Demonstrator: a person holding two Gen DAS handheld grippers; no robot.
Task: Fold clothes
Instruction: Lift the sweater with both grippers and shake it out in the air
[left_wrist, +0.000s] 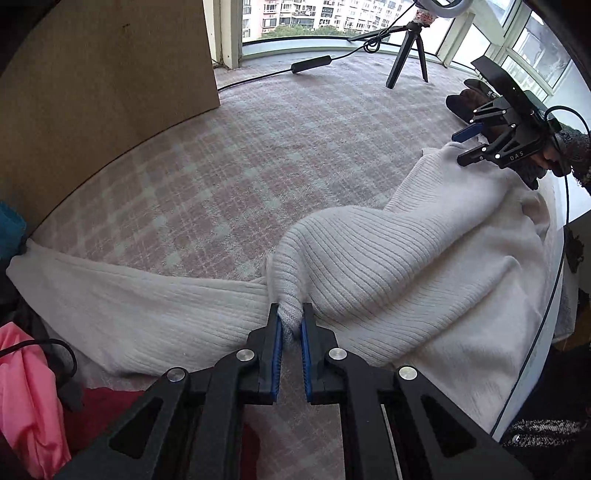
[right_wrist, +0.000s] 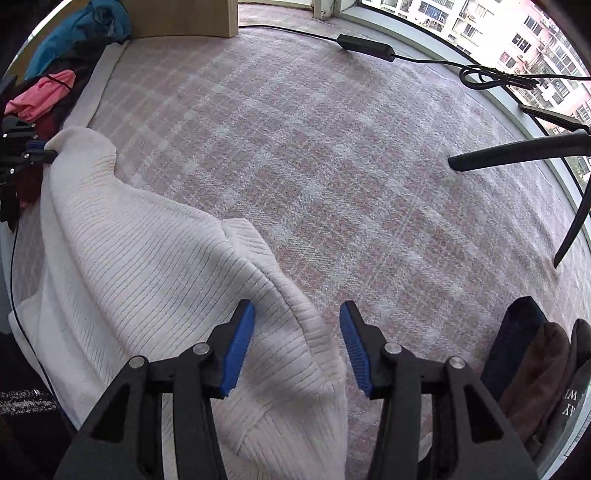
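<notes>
White ribbed sweater (left_wrist: 388, 258): lies spread and rumpled along the near edge of a pink-checked blanket (left_wrist: 258, 147), one portion lifted into a ridge.
Left claw (left_wrist: 291, 328): closed tight on a pinched tuck of the knit.
Right claw (right_wrist: 297, 332): jaws wide apart, straddling a raised sweater edge, gripping nothing.
Step in hand, by judgement: securing a second hold for the fold. Close the right claw squarely on the edge, catching both layers; keep tension even between the two holds so the ribbing lies flat.
Surroundings: pink garment (left_wrist: 26, 398) and teal cloth (right_wrist: 74, 33) piled at the left; tripod (left_wrist: 406, 48) near the window.
</notes>
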